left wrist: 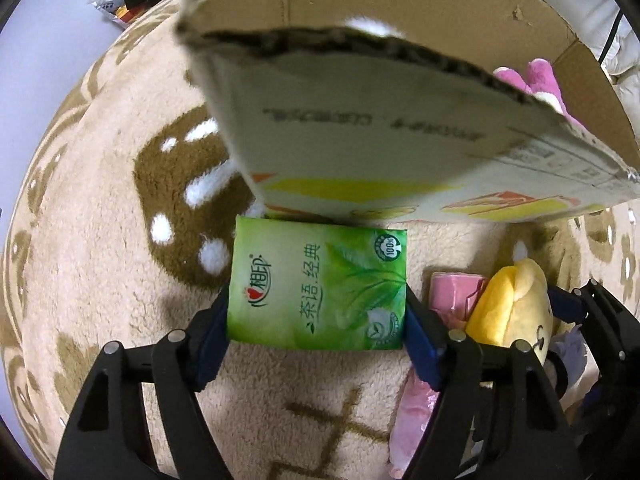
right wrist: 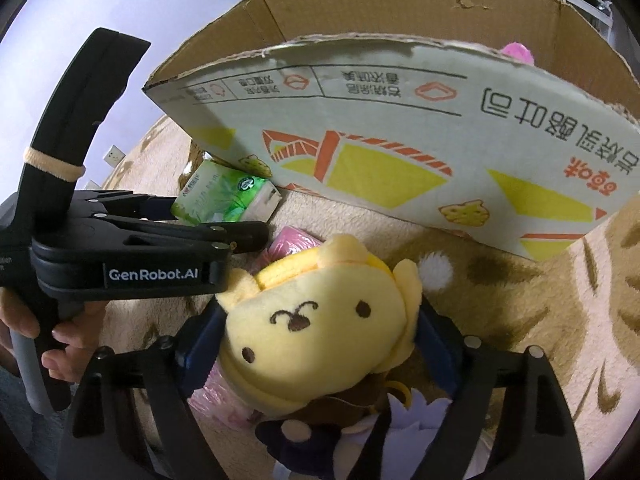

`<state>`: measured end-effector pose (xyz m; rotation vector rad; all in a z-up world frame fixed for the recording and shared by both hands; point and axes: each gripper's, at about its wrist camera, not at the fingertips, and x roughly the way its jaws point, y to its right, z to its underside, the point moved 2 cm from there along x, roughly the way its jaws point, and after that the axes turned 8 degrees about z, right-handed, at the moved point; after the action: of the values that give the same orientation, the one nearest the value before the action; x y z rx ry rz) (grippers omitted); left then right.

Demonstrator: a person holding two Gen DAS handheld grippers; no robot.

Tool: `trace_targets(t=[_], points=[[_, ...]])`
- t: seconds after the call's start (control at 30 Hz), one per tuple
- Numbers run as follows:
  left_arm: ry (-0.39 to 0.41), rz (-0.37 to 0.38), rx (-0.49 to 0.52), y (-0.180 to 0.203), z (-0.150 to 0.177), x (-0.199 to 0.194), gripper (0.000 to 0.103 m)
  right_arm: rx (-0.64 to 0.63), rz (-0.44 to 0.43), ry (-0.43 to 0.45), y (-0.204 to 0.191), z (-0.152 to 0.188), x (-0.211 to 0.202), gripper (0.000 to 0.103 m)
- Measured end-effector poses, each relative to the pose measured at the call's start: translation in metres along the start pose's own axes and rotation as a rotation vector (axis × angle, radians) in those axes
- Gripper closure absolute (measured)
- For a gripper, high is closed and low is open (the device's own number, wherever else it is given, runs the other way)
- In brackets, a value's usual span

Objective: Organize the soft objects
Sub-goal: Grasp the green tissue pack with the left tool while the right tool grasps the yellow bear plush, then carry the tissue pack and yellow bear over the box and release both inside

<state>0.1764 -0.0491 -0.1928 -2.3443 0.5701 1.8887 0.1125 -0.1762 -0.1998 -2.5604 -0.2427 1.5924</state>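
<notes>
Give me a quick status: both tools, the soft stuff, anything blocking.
Left tool clamped on green tissue pack. Right tool clamped on yellow plush. Cardboard box ahead, its flap overhanging the tissue pack.

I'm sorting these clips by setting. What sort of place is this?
Probably a home floor, maybe a living room: a plush patterned rug, an open cardboard box standing on it, and a plush toy beside it.

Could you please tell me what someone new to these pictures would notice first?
Probably the yellow plush toy, face up on the beige rug between the right gripper fingers. Next, the green tissue pack, lying flat between the left gripper pads, just in front of the printed cardboard box. A pink plush peeks out of that box.
</notes>
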Motion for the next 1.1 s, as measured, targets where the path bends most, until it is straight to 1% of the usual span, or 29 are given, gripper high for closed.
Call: trace_targets(t=[0.13, 0.17, 0.2, 0.33, 0.4, 0.43, 0.47, 0.63, 0.77, 0.9, 0.97, 1.1], points=[[0.010, -0.013, 0.006, 0.000, 0.007, -0.003, 0.028, -0.006, 0.008, 0.011, 0.001, 0.000, -0.004, 0.014], [0.017, -0.016, 0.008, 0.000, 0.009, -0.006, 0.028, -0.009, 0.012, 0.014, 0.002, 0.001, -0.006, 0.014], [0.023, -0.019, 0.010, 0.000, 0.017, -0.009, 0.028, -0.010, 0.016, 0.017, 0.002, 0.001, -0.007, 0.014], [0.049, -0.033, 0.011, 0.002, 0.024, -0.019, 0.028, -0.005, 0.028, 0.036, 0.007, 0.003, -0.017, 0.014], [0.063, -0.056, 0.009, 0.000, 0.026, -0.025, 0.028, -0.005, 0.034, 0.050, 0.008, 0.003, -0.022, 0.014], [0.070, -0.074, 0.008, 0.009, 0.030, -0.028, 0.028, -0.005, 0.037, 0.059, 0.009, 0.003, -0.024, 0.014], [0.077, -0.089, 0.008, 0.010, 0.031, -0.032, 0.028, -0.006, 0.043, 0.072, 0.010, 0.003, -0.027, 0.014], [0.127, -0.088, -0.001, 0.009, 0.037, -0.059, 0.028, -0.002, 0.076, 0.149, 0.013, 0.004, -0.048, 0.015], [0.190, -0.108, 0.004, 0.009, 0.045, -0.082, 0.028, 0.012, 0.106, 0.211, 0.015, 0.008, -0.067, 0.015], [0.282, -0.140, 0.011, 0.019, 0.048, -0.108, 0.028, 0.023, 0.137, 0.275, 0.012, 0.009, -0.089, 0.015], [0.324, -0.143, 0.008, 0.017, 0.044, -0.119, 0.028, 0.022, 0.156, 0.302, 0.012, 0.009, -0.100, 0.015], [0.411, -0.152, 0.006, 0.018, 0.048, -0.143, 0.028, 0.010, 0.200, 0.348, -0.001, 0.012, -0.118, 0.015]])
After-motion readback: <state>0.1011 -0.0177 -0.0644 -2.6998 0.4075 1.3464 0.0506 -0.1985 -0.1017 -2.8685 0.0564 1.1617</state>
